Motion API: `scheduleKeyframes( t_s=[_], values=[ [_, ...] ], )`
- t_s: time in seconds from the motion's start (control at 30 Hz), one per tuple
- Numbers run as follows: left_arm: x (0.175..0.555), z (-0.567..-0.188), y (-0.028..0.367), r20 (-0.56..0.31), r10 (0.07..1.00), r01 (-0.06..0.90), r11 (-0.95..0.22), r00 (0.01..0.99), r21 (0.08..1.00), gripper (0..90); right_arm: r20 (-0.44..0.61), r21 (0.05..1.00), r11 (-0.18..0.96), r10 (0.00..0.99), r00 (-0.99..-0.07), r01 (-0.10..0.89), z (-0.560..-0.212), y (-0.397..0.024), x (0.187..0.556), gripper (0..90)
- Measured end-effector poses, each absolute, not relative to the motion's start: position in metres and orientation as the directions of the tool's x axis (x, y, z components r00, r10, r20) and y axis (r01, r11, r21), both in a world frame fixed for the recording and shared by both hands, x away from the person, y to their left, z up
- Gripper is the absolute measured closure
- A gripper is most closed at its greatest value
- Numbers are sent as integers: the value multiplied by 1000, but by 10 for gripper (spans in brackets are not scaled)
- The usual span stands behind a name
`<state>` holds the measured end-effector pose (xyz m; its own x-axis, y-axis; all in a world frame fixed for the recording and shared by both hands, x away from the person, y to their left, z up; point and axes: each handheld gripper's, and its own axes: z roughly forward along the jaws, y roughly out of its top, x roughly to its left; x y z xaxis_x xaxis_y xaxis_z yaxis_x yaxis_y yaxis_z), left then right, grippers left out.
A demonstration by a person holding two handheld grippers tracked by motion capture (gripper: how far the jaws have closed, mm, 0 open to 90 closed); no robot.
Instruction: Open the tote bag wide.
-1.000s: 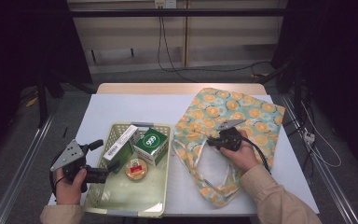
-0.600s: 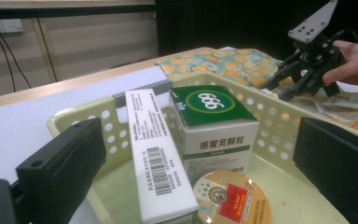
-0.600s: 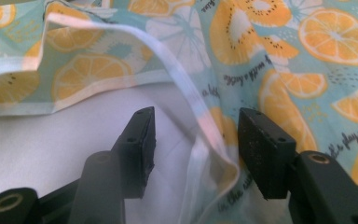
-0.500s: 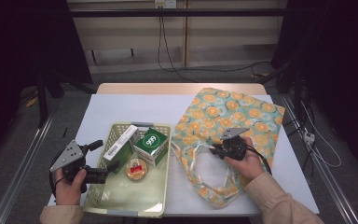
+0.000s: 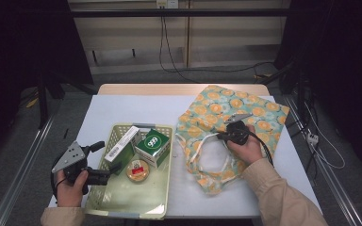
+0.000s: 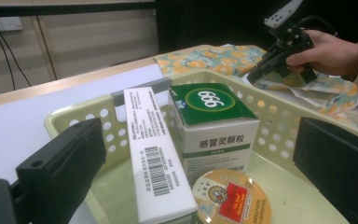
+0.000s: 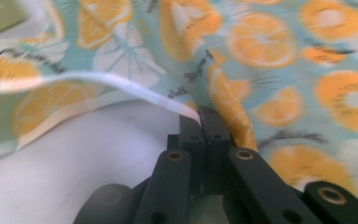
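A cloth bag (image 5: 245,106) printed with orange slices lies on the right half of the white table. My right gripper (image 5: 220,137) is shut on the bag's upper rim, holding the mouth up so the white lining (image 5: 212,157) shows. In the right gripper view the jaws (image 7: 199,122) pinch the white-edged rim, having just closed tighter on it. My left gripper (image 5: 106,157) stands open at the left wall of a pale green basket (image 5: 122,202), with nothing gripped. The basket holds a long white box (image 6: 156,154), a green and white box (image 6: 212,126) and a round orange-lidded cup (image 6: 230,198).
The basket sits at the table's front left. The table's far left is bare white surface (image 5: 122,110). Beyond the basket in the left gripper view, a hand holds the right gripper (image 6: 284,46) over the bag (image 6: 214,58). Cables run on the floor behind the table.
The right gripper dipped toward the near side, then moved back toward the far side with the bag's rim in it. The left gripper has stayed put.
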<state>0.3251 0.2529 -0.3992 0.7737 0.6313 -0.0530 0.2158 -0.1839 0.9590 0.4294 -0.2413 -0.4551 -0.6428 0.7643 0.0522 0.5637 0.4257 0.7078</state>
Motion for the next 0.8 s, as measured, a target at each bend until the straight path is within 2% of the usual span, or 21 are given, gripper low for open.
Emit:
scheduleKeyframes(
  t_s=[0.2,0.27,0.33,0.47,0.8],
  values=[
    [325,-399,253,-51,631,215,-187,774,959,20,107,722,422,716,-690,549,-455,-231,417,871],
    [324,-399,253,-51,631,214,-186,774,959,20,93,719,431,718,-690,545,-453,-231,415,795],
    [324,-399,253,-50,629,214,-188,776,959,20,108,727,417,715,-691,545,-449,-232,410,635],
    [325,-400,254,-55,631,219,-185,774,958,20,101,761,403,701,-706,508,-439,-230,392,481],
    [326,-398,253,-50,627,210,-184,778,960,20,134,773,423,619,-773,473,-423,-214,359,320]
  ],
)
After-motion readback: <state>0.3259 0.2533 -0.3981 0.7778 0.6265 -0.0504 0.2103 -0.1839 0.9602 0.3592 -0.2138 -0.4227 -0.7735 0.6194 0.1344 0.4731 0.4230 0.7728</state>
